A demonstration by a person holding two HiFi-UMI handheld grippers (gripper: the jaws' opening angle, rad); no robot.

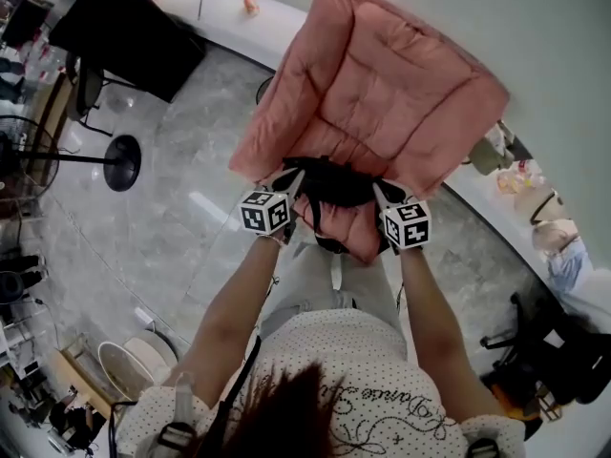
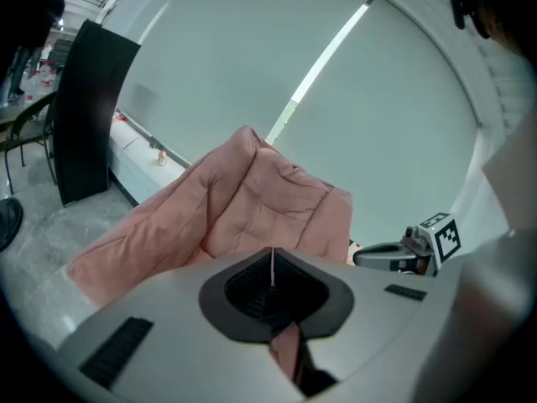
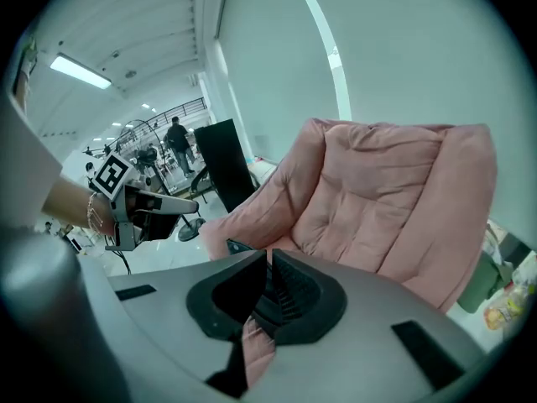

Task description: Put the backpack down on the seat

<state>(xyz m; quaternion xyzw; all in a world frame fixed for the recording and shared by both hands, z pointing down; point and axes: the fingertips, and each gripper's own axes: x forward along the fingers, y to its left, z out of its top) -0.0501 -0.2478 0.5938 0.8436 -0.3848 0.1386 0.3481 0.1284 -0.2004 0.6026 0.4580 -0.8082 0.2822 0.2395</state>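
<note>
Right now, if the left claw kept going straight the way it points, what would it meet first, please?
Most likely the pink armchair, somewhere on its cushions just beyond the tips, though depth is hard to judge.

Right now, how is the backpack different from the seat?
The backpack is black; the seat is pink. The backpack is small; the seat is much bigger. The left hand-held gripper and right hand-held gripper hold the backpack; nothing holds the seat. Both look soft.
</note>
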